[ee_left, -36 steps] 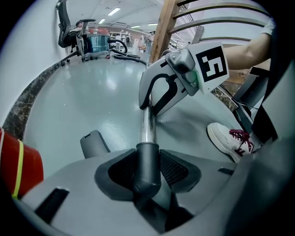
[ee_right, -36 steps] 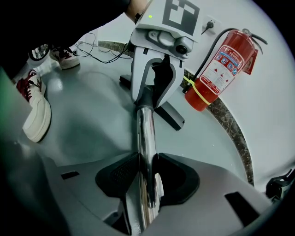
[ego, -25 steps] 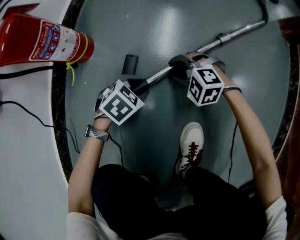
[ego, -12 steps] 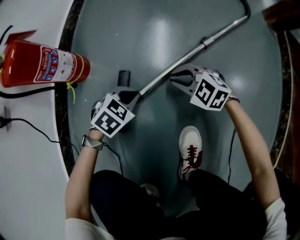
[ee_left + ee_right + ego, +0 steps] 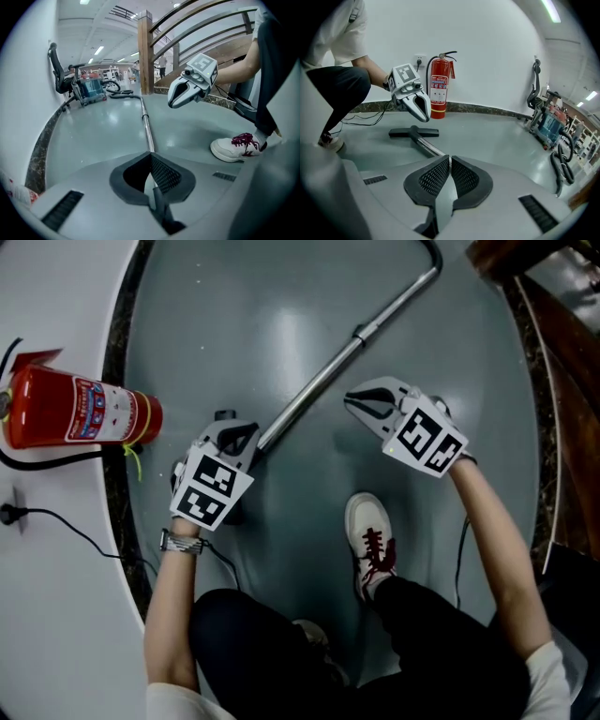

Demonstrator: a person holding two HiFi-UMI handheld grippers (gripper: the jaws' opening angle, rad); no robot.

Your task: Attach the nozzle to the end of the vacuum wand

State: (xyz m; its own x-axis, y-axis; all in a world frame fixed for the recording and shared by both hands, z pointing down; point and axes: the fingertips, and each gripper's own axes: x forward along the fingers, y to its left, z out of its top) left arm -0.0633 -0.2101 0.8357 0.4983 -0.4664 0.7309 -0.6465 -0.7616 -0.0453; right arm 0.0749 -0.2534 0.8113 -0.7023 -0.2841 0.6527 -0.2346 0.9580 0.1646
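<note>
1. The vacuum wand (image 5: 347,348) lies on the grey floor. Its long axis runs from near left up to far right, where it bends into the hose.
2. The nozzle (image 5: 414,132), a black T-shaped floor head, sits at the wand's near-left end. In the right gripper view its neck runs straight into the chrome tube, so the two look joined. I cannot tell whether the joint is fully seated.
3. The left gripper (image 5: 236,434) hangs just above that joint with its jaws pressed together and nothing between them. In its own view the tube runs away from its tips toward the vacuum canister (image 5: 91,89) by the far wall.
4. The right gripper (image 5: 354,404) is to the right of the wand's middle and apart from it, with its tips pointing left at the tube. Its jaws are closing, almost together, and nothing is between them.
5. Neither gripper touches the wand or the nozzle.
6. The relation that matters: the joint lies directly below and just beyond the left gripper, so the left hand is the nearer one to the nozzle. The right hand is better placed to steady the tube, by crossing its long axis from the right.
7. A fire extinguisher (image 5: 80,409) lies at the far left, and a white shoe (image 5: 370,531) is near, between the arms. Both are clear of the wand.
</note>
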